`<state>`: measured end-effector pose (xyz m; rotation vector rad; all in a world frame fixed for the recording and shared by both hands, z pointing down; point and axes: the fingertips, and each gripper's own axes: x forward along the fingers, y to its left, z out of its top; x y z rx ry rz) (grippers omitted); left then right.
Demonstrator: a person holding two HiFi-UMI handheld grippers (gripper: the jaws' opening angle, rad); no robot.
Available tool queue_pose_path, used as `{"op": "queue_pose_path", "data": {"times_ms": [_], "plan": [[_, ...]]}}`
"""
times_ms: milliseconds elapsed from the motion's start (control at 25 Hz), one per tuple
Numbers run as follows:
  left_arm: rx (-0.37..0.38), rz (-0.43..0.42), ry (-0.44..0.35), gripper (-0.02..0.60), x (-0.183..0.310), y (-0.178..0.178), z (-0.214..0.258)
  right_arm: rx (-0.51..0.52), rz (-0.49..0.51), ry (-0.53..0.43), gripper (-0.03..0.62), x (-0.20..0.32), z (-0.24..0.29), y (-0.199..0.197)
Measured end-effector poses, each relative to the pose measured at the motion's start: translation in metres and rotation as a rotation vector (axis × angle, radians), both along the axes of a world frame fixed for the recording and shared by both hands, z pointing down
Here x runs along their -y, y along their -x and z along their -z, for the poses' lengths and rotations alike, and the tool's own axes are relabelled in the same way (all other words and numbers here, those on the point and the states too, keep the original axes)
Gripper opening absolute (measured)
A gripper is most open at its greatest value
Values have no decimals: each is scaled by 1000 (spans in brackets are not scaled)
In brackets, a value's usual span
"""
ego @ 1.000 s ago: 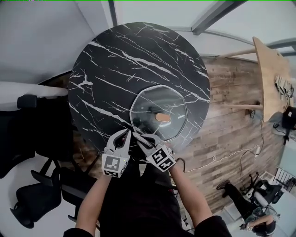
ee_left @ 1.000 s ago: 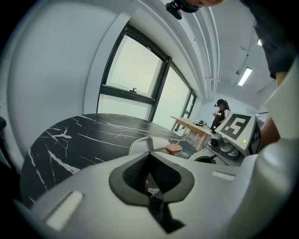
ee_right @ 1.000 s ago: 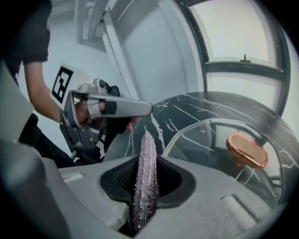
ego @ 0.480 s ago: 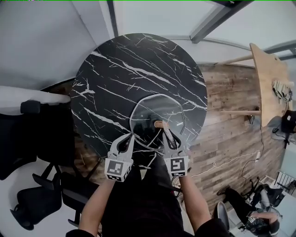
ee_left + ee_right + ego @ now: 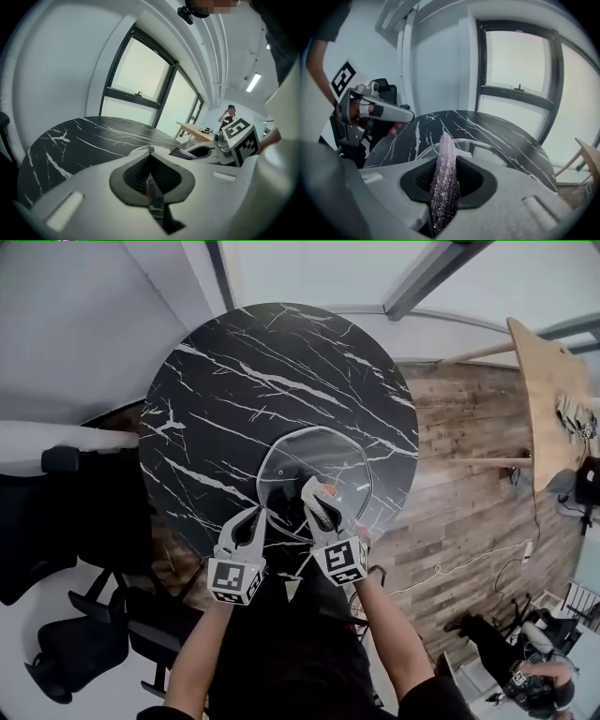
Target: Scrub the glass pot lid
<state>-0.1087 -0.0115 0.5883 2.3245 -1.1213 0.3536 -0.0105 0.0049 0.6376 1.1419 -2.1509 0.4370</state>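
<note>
One glass pot lid point(image 5: 323, 457) lay flat on the near half of one round black marble table point(image 5: 262, 371). Two grippers, one scrub pad.

Head view gave the lid's full outline but hid the pad. Right gripper view alone showed the sparkly purple scrub pad point(image 5: 443, 185).

Right gripper point(image 5: 313, 489): jaws nearly together, pinching the pad upright, tips over the lid's near part.

Left gripper point(image 5: 255, 514): jaws pressed together on the lid's near-left rim. Left gripper view alone showed a person point(image 5: 229, 115) standing far off.
</note>
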Motion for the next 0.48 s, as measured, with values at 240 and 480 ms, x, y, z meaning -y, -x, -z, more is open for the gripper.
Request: {"op": "queue_pose_path", "data": {"times_ms": [240, 480], "plan": [[-1, -4, -13, 3, 0, -12, -1, 108, 136, 5, 77, -12, 13, 20], [-18, 7, -37, 3, 5, -21, 10, 162, -18, -86, 77, -4, 33, -12]]}}
